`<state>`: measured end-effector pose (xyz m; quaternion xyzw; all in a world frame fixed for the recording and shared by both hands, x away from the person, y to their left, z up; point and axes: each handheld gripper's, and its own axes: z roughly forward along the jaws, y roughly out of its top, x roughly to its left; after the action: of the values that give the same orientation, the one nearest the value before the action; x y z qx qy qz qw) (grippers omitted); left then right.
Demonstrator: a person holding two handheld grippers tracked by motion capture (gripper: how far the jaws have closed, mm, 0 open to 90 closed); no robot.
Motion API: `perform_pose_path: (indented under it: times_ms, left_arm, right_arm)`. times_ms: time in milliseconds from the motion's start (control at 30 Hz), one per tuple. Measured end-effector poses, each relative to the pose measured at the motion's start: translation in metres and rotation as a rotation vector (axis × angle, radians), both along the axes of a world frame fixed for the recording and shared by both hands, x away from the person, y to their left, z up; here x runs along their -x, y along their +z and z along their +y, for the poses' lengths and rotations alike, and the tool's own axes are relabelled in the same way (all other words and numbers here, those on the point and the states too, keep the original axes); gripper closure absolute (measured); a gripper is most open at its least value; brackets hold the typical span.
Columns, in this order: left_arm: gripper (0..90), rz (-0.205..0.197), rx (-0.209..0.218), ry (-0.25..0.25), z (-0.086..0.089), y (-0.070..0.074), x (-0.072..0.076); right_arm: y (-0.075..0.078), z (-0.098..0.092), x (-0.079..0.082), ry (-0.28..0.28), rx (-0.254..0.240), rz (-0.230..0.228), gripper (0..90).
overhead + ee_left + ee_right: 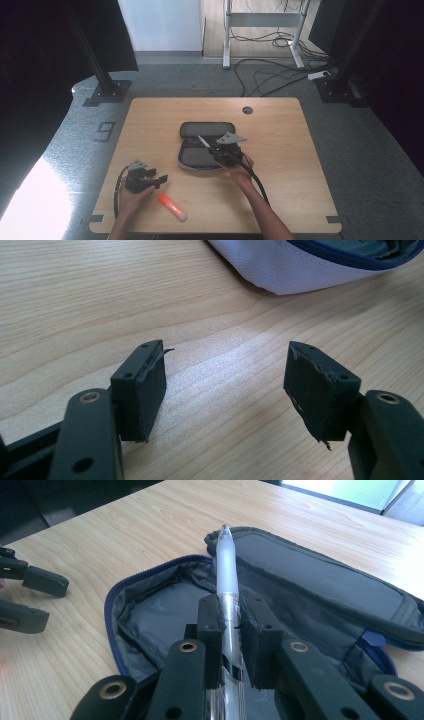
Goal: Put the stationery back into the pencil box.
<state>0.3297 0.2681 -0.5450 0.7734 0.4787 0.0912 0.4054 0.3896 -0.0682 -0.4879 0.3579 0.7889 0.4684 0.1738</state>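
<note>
A grey pencil case point(206, 145) lies unzipped and spread open in the middle of the wooden table point(280, 165). My right gripper point(215, 148) hovers over its nearer half, shut on a clear white pen point(203, 141). In the right gripper view the pen point(226, 575) runs up between the two jaws, its tip over the open case point(165, 610) and its blue zip edge. My left gripper point(161, 180) rests near the front left of the table, open, with bare wood between its pads point(150, 390). An orange and white glue stick point(172, 207) lies just right of it.
The case's white outer side point(300, 270) lies beyond the left gripper. A round cable hole point(247, 110) sits at the table's far edge. Cables and desk legs point(227, 35) stand on the floor behind. Black frame posts point(107, 85) flank the table.
</note>
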Motion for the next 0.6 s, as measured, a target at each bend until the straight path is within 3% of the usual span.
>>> perform_pose_path:
  times_ms: [600]
  left_arm:
    - [33.6,0.001,0.003,0.004,0.001,0.000,0.000]
  right_arm:
    - [-0.010,0.014,-0.017,0.021,0.036,0.003,77.9]
